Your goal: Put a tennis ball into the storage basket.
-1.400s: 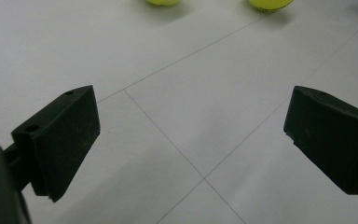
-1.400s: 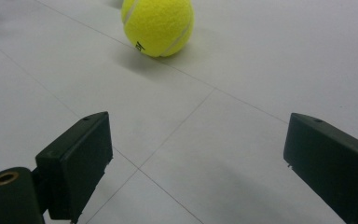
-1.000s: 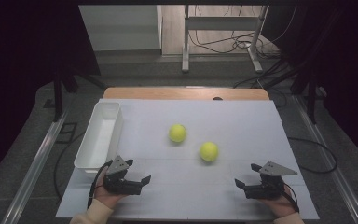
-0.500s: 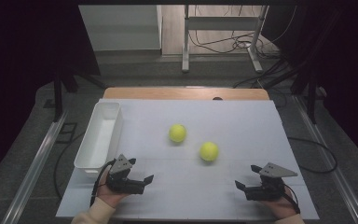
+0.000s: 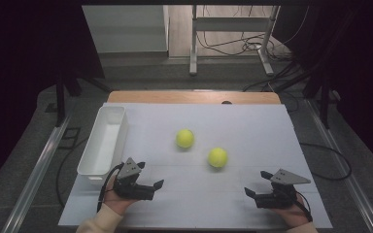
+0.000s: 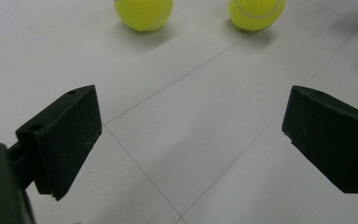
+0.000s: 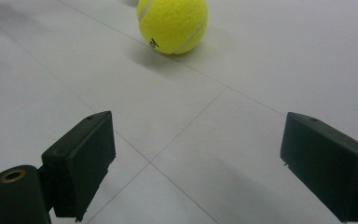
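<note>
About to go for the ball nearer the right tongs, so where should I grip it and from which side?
Grip the nearer tennis ball across its widest middle, coming in low from the near right with the right tongs, whose jaws are open. It sits free on the white table, apart from the other ball.

At the lower left of the high view the left gripper [image 5: 156,184] rests in the person's hand with jaws spread wide, while at the lower right the right gripper [image 5: 250,193] is likewise agape, gripping nothing.
</note>
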Action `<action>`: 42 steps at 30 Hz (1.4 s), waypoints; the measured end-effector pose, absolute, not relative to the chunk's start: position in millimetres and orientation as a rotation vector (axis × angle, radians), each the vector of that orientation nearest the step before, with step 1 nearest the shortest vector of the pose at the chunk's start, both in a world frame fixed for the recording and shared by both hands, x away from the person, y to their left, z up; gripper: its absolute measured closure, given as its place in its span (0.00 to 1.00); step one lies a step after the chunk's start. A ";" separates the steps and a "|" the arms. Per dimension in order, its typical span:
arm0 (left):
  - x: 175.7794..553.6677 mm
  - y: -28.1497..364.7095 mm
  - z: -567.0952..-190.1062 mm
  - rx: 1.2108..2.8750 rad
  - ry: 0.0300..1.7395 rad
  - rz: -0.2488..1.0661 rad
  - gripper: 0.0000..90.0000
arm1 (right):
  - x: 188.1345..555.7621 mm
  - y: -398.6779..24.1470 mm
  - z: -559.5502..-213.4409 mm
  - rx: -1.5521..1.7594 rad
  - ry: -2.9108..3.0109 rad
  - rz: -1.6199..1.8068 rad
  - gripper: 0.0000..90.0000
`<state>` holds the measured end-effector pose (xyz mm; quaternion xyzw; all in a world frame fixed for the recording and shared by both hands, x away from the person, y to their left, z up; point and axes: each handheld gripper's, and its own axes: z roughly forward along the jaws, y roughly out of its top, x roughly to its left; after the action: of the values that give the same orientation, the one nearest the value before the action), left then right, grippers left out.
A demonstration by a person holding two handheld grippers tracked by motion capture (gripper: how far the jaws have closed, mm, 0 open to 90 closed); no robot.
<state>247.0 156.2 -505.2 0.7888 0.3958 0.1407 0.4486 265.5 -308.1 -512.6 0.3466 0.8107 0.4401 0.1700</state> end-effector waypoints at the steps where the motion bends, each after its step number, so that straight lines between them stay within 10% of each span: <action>1: 247.6 155.8 -504.3 1.952 0.979 0.347 0.06 | 265.9 -308.1 -512.8 0.986 2.304 1.250 0.12; 42: 276.3 135.0 -490.9 1.966 1.000 0.258 0.08 | 267.8 -307.6 -513.6 0.966 2.309 1.233 0.13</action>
<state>276.3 135.0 -490.9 0.7932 0.4033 0.1040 0.4442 267.8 -307.6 -513.6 0.3408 0.8149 0.4350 0.1748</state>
